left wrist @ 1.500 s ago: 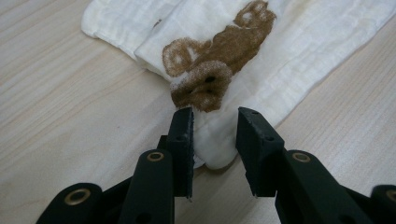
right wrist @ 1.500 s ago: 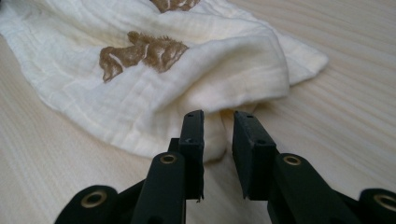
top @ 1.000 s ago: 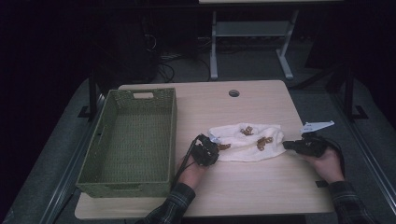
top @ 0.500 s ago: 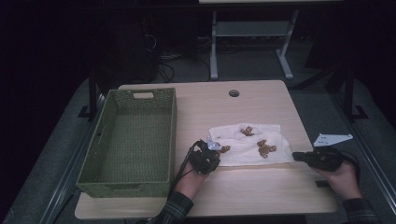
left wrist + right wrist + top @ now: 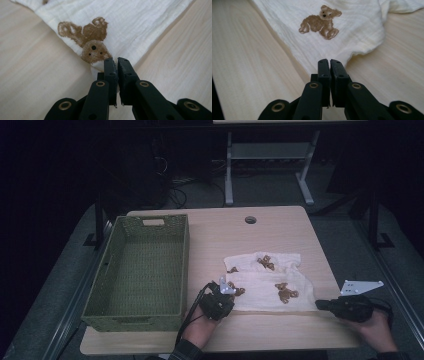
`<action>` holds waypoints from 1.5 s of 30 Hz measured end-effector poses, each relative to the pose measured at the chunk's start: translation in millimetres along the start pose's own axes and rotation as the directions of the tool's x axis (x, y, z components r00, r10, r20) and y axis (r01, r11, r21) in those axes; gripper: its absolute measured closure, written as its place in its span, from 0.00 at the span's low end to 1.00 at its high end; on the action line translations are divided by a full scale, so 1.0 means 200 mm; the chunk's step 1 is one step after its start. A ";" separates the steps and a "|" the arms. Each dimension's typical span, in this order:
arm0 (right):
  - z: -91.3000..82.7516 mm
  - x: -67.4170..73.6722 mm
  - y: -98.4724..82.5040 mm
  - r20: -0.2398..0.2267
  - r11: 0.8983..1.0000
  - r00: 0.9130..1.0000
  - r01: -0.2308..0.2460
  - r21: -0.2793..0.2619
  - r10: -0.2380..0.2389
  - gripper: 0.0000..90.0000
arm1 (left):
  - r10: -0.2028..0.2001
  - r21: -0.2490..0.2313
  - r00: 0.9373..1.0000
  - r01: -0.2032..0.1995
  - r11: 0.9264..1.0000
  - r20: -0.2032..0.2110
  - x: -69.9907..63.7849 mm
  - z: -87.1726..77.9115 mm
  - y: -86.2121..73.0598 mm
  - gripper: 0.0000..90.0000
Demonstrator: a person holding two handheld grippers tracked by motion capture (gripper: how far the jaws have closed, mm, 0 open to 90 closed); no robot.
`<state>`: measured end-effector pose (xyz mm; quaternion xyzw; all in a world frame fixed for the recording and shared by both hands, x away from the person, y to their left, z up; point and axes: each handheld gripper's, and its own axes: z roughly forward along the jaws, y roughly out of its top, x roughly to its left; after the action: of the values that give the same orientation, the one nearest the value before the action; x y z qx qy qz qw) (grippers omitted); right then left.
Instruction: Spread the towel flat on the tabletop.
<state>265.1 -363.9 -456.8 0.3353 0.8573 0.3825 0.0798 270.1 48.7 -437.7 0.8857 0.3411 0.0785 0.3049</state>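
**A:** So where's this at? The cloth (image 5: 267,282) with the bear prints lies on the worktop (image 5: 280,227) right of the basket (image 5: 137,270), partly doubled over — not a tidy fold yet.

**B:** Agreed. Left gripper (image 5: 117,61) has its jaws clenched on the cloth's near corner. Right gripper (image 5: 329,62) has its jaws shut on the opposite near corner, though the pinch itself is hard to see. I'd say both corners are gripped — the folding and the empty basket are what's left.

The cream muslin cloth with brown teddy-bear prints (image 5: 140,27) runs off the left gripper view's top edge; its pinched corner hides between the jaws.
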 end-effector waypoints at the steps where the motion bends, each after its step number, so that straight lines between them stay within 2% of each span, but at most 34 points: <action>1: 0.00 0.01 -0.01 -0.007 1.000 1.000 0.003 0.000 -0.003 0.96 | -0.001 0.002 1.000 0.001 1.000 -0.001 0.00 0.00 -0.01 0.95; 8: 0.01 0.09 -0.05 -0.049 0.999 0.999 0.023 0.024 -0.022 0.96 | -0.006 0.032 1.000 0.006 0.999 0.015 -0.03 -0.02 -0.08 0.94; 10: 0.01 0.09 -0.05 -0.039 0.999 0.999 0.038 0.023 -0.037 0.94 | -0.004 0.014 1.000 0.004 1.000 -0.009 -0.03 -0.02 -0.09 0.85; 12: 0.00 0.09 -0.04 -0.044 0.999 0.999 0.033 -0.004 -0.033 0.89 | -0.010 -0.002 1.000 0.010 1.000 -0.009 -0.02 -0.02 -0.08 0.78; 15: 0.00 0.07 -0.02 -0.024 0.999 0.999 0.027 -0.023 -0.027 0.82 | -0.011 -0.018 1.000 0.011 1.000 -0.013 0.00 -0.03 -0.05 0.71; 19: 0.02 0.03 0.03 -0.004 0.999 1.000 0.025 -0.036 -0.025 0.81 | -0.030 -0.060 1.000 0.030 0.998 0.006 0.02 -0.01 0.01 0.67; 21: 0.04 0.02 0.06 0.000 0.999 1.000 0.028 -0.044 -0.028 0.81 | -0.011 -0.062 1.000 0.010 0.998 -0.017 0.01 0.01 0.04 0.66; 28: 0.09 -0.02 0.14 0.017 0.998 0.999 0.048 -0.051 -0.047 0.81 | 0.010 -0.085 0.999 -0.013 0.996 -0.039 0.01 0.05 0.12 0.65; 33: 0.12 -0.07 0.20 0.019 0.998 0.999 0.029 -0.047 -0.028 0.79 | 0.017 -0.096 0.998 -0.023 0.995 -0.062 0.04 0.10 0.21 0.64; 34: 0.13 -0.08 0.20 0.022 0.998 0.999 0.037 -0.051 -0.035 0.79 | 0.009 -0.103 0.998 -0.015 0.995 -0.059 0.05 0.11 0.22 0.64; 35: 0.14 -0.09 0.21 0.020 0.998 0.999 0.032 -0.050 -0.031 0.79 | 0.015 -0.092 0.998 -0.021 0.996 -0.066 0.06 0.12 0.23 0.64; 41: 0.16 -0.13 0.27 0.030 0.997 0.999 0.044 -0.060 -0.043 0.79 | -0.035 -0.080 0.994 0.027 0.996 -0.107 0.15 0.11 0.19 0.64; 45: 0.18 -0.17 0.31 0.044 0.997 0.998 0.040 -0.067 -0.037 0.79 | -0.044 -0.082 0.991 0.034 0.996 -0.127 0.17 0.08 0.17 0.64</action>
<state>336.4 -333.5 -442.5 0.3238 0.8482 0.4026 0.1171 321.2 43.6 -433.3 0.8591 0.3739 0.1430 0.3189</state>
